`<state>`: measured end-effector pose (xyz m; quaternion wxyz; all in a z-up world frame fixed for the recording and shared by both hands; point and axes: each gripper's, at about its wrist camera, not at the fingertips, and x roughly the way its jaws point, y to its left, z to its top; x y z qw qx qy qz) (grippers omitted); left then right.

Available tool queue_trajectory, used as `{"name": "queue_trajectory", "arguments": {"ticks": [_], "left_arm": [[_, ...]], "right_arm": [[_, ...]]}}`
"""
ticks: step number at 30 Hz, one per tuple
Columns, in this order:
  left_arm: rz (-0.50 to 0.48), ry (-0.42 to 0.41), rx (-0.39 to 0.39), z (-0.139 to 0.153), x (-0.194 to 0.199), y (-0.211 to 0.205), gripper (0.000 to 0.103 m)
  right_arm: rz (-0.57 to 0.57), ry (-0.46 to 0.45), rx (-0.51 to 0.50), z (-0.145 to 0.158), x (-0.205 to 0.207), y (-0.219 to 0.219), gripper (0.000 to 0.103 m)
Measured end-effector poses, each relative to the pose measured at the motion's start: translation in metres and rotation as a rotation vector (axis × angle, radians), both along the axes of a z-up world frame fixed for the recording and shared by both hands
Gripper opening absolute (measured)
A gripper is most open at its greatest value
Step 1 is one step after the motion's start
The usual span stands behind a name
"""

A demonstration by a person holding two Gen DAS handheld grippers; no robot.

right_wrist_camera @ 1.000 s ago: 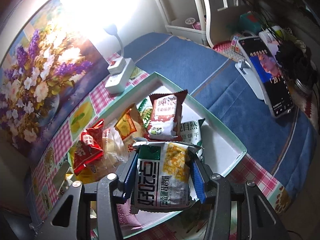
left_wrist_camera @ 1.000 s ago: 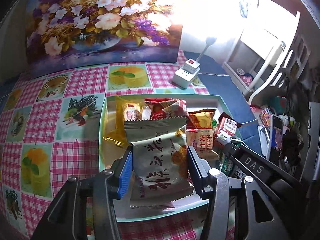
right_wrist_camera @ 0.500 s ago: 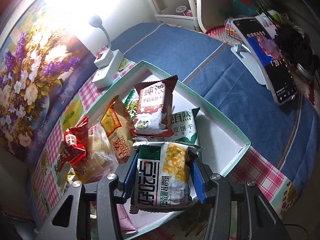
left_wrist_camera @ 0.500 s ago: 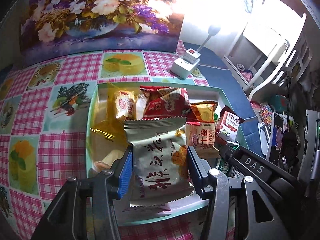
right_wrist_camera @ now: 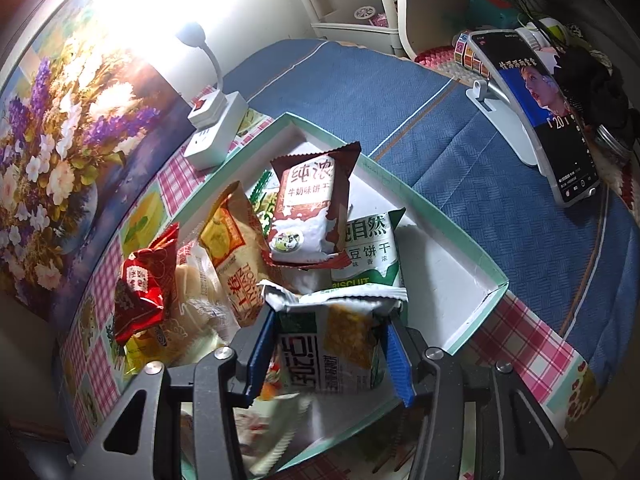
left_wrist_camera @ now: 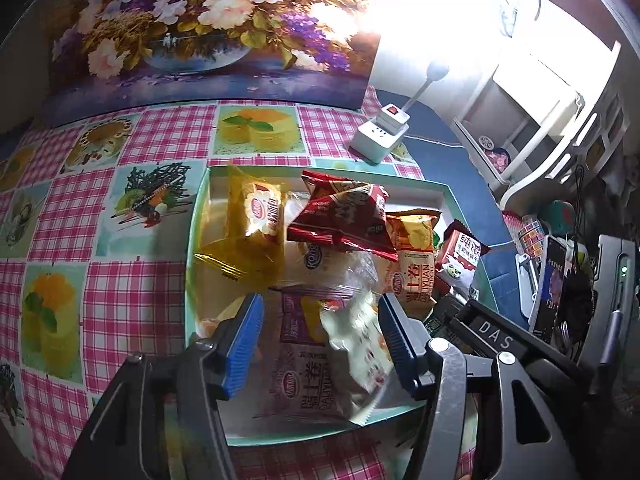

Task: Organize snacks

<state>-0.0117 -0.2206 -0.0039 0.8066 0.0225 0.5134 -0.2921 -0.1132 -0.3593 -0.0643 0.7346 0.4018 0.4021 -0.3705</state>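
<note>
A mint-rimmed white tray (left_wrist_camera: 196, 216) (right_wrist_camera: 440, 216) holds several snack packs. My left gripper (left_wrist_camera: 320, 332) is open over its near end; a grey-white pack (left_wrist_camera: 360, 356), blurred, lies loose in the tray between the blue pads, over a white-and-purple pack (left_wrist_camera: 304, 384). My right gripper (right_wrist_camera: 328, 356) is shut on a green-and-white corn snack pack (right_wrist_camera: 336, 352), held just above the tray's near end. A brown milk-biscuit pack (right_wrist_camera: 308, 216), a green biscuit pack (right_wrist_camera: 372, 252), an orange pack (right_wrist_camera: 232, 256) and a red pack (right_wrist_camera: 140, 288) lie in the tray.
A white power strip with a lamp (left_wrist_camera: 380, 136) (right_wrist_camera: 216, 132) stands behind the tray. A phone on a stand (right_wrist_camera: 548, 120) sits on the blue cloth to the right. A flower painting (left_wrist_camera: 208, 28) leans at the back. White shelving (left_wrist_camera: 540, 96) is at far right.
My left gripper opened and the grey-white pack dropped out of it into the tray. Both grippers moved closer over the tray. The right gripper still holds the corn pack.
</note>
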Motion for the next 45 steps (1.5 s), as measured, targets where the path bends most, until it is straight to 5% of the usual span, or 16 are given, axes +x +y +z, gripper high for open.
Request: {"name": "queue_trajectory", "arguments": {"ticks": [10,12,14,23,26,45], "left_arm": [[0.097,-0.004,0.03,0.003,0.009,0.018,0.061],[0.123,-0.013,0.05,0.002,0.012,0.021,0.065],[0.153,-0.022,0.073,0.002,0.015,0.025,0.086],[0.278,-0.056,0.169,-0.004,0.027,0.047,0.098],[0.308,-0.069,0.198,-0.006,0.03,0.053,0.098],[0.316,-0.175,0.36,0.007,0.014,0.086,0.098]], "right_arm": [[0.03,0.02,-0.026,0.002,0.005,0.005,0.057],[0.044,0.021,-0.041,0.004,0.008,0.007,0.066],[0.061,0.026,-0.059,0.005,0.011,0.009,0.075],[0.116,0.031,-0.124,0.009,0.019,0.019,0.088],[0.136,0.032,-0.148,0.01,0.022,0.023,0.103],[0.336,0.049,-0.297,0.033,0.026,0.085,0.103]]}}
